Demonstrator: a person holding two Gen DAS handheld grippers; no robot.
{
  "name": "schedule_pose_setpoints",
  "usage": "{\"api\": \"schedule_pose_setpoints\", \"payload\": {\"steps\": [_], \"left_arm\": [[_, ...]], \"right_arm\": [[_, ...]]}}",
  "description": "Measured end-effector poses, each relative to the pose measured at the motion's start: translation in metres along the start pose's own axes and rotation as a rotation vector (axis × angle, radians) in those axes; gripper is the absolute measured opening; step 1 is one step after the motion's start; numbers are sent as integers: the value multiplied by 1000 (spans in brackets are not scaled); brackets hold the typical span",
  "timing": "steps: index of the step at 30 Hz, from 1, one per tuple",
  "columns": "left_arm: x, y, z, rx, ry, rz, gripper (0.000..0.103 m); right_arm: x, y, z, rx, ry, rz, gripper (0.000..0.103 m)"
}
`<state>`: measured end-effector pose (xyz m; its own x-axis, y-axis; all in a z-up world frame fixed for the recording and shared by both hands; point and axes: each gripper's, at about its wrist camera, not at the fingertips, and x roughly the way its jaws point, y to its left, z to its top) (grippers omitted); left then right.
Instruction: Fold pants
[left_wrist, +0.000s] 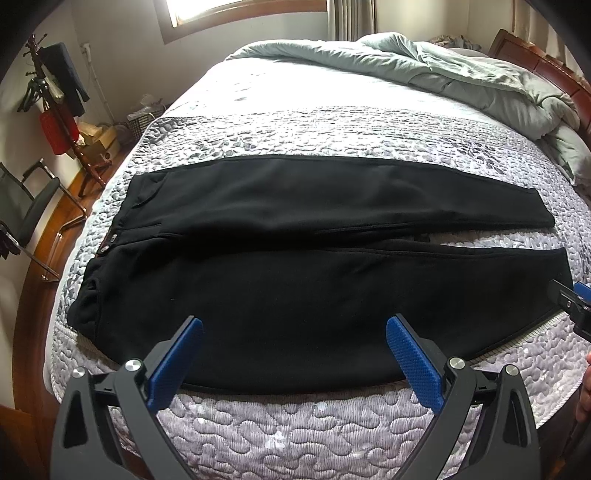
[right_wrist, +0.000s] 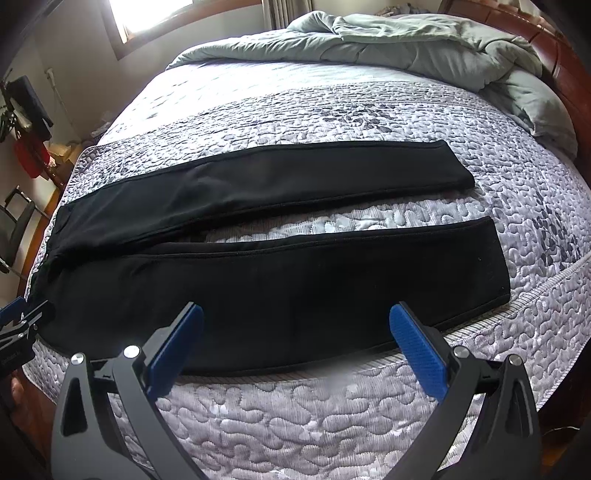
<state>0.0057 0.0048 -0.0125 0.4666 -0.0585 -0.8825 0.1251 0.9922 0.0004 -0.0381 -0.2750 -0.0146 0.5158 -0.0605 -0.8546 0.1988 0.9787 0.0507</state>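
Two legs splayed — black pants (left_wrist: 295, 266) flat on bed (left_wrist: 295, 435); both grippers' fingers apart

The left gripper (left_wrist: 294, 334) and the right gripper (right_wrist: 295, 332) are both hovering with their blue-padded fingers (left_wrist: 413, 363) spread wide apart and gripping nothing, while each one is showing at the edge of the other's view, side by side.

1. No readable text, brand, number or sign is shown in either view.
2. Faint marks are seen on the left gripper (right_wrist: 16, 332) body at the edge of the right wrist view, but they are too blurred to be read.
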Motion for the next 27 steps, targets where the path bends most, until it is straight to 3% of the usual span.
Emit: {"api": "schedule_pose_setpoints", "payload": {"steps": [3,6,11,13,17,21,25,27], "left_arm": [[9,-5,7,-1,20,-27,99],[19,-18,21,42,-10,1,99],[48,-61,67,129,31,-40,99],[70,-80,90,152,69,-47,99],[103,-118,134,184,62,-88,99],[134,-150,162,236,74,-155,99],[162,-170,180,257,115,-219,99],[173,-176,188,274,119,-225,99]], "right_arm": [[3,-8,7,-29,-6,7,100],[10,-34,27,-34,-9,11,100],[42,-117,98,39,-21,-25,100],[65,-151,125,73,5,-51,100],[133,-209,169,80,143,-54,100],[178,-235,187,67,210,-59,100],[203,-246,195,69,244,3,100],[203,-243,197,28,233,12,85]]}}
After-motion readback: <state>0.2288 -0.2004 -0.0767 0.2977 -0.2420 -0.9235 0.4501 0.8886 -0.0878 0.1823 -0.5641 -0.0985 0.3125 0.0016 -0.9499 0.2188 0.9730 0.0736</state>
